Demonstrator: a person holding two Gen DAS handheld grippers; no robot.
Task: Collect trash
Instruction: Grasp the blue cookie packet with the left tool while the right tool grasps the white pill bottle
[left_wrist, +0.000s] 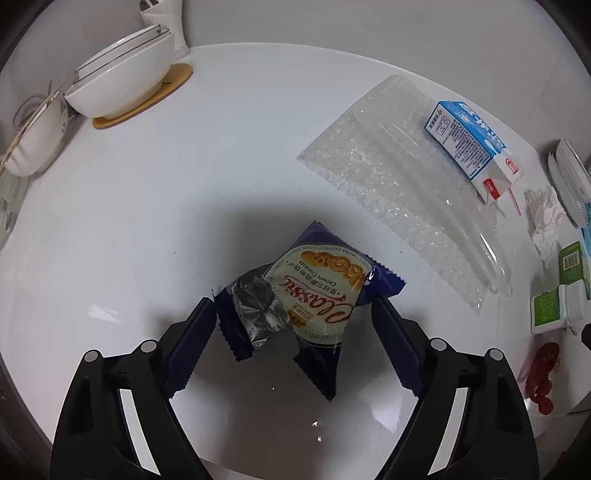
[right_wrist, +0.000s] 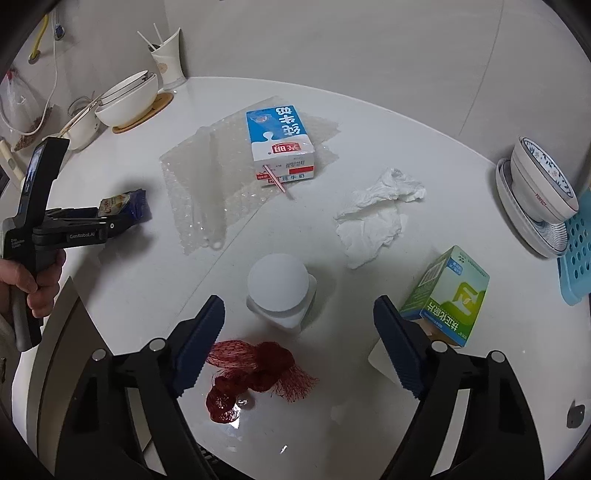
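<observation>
Here the left gripper (left_wrist: 293, 306) has its fingers spread around the cookie wrapper (left_wrist: 314, 291) on the table (left_wrist: 221, 166), while the right gripper (right_wrist: 299, 310) hangs wide over the red net (right_wrist: 255, 373).

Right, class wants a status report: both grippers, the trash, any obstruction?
Left gripper open around cookie wrapper. Right gripper open over red net. Nothing blocking.

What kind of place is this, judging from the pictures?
Probably a home dining or kitchen area. A round white table holds stacked bowls, a cup with chopsticks and a milk carton among scattered litter.
</observation>
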